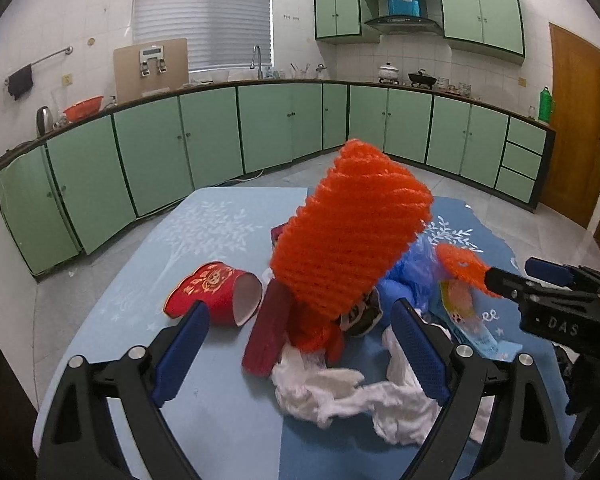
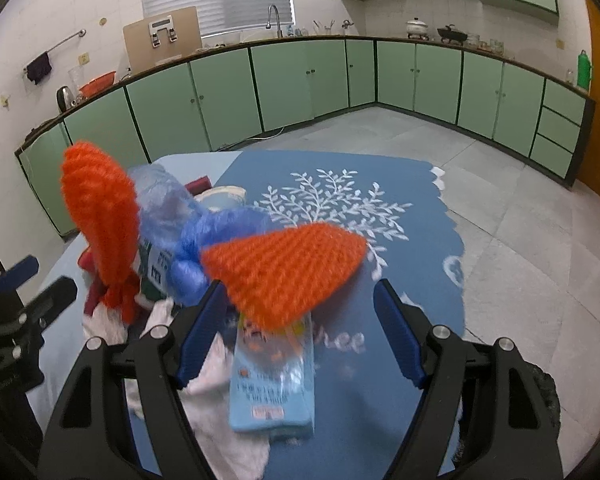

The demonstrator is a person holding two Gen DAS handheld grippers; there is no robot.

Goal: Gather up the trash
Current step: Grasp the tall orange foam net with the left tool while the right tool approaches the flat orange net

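A pile of trash lies on the blue table [image 1: 204, 224]. In the left wrist view an orange foam net sleeve [image 1: 352, 232] stands up over the pile, with a tipped red paper cup [image 1: 216, 294], a dark red flat packet [image 1: 268, 330], crumpled white tissue [image 1: 340, 396] and blue plastic film [image 1: 408, 272]. My left gripper [image 1: 300, 354] is open, low over the tissue. In the right wrist view a second orange net piece [image 2: 288, 268] hangs between my right gripper's [image 2: 300, 332] open fingers, above a light blue carton [image 2: 272, 384]. The net does not look clamped.
Green kitchen cabinets [image 1: 260, 128] run along the far walls beyond a grey tiled floor [image 2: 520, 220]. A brown door [image 1: 580, 120] is at the right. The table's right half [image 2: 380, 216] holds only the leaf-patterned cloth. The right gripper's body [image 1: 560, 304] reaches in beside the pile.
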